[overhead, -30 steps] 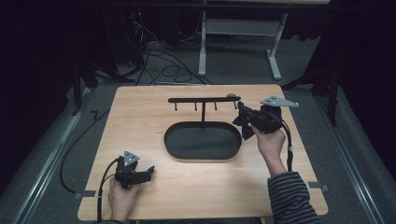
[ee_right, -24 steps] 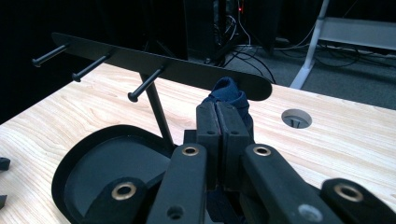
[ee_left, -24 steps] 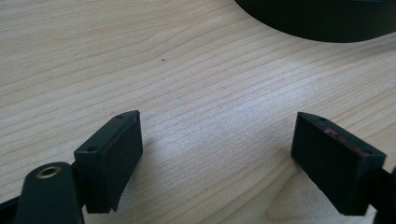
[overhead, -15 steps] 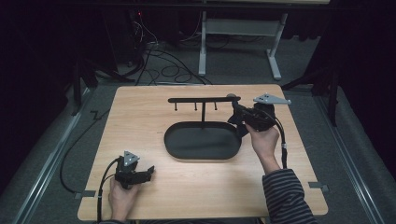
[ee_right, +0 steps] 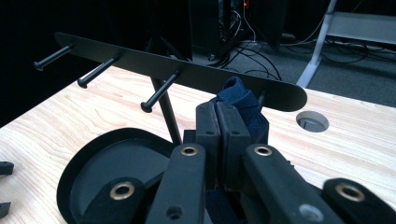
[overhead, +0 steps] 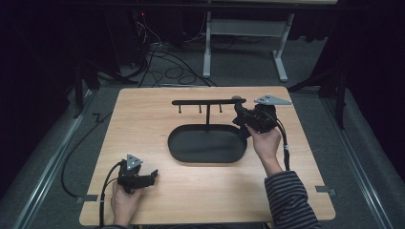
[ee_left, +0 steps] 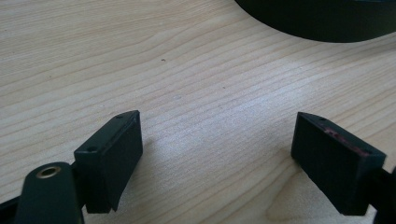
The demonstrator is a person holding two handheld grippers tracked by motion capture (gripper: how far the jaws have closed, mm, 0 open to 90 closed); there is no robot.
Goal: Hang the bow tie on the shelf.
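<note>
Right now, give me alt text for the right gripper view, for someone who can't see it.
The right gripper, its black jaws closed together, pinches a dark blue piece of cloth up near the end of a black metal hook rail on a thin post. Below sits the stand's black oval tray on a light wooden table.

grey floor (overhead: pixel 329 143) around the wooden table (overhead: pixel 143 124); tangled cables (overhead: pixel 167 62) behind.

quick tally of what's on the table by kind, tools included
Black stand with oval tray base and peg bar: 1
Dark blue cloth piece, pinched in the right tool: 1
Handheld tools, the right one and the left tool: 2
Total: 4
</note>
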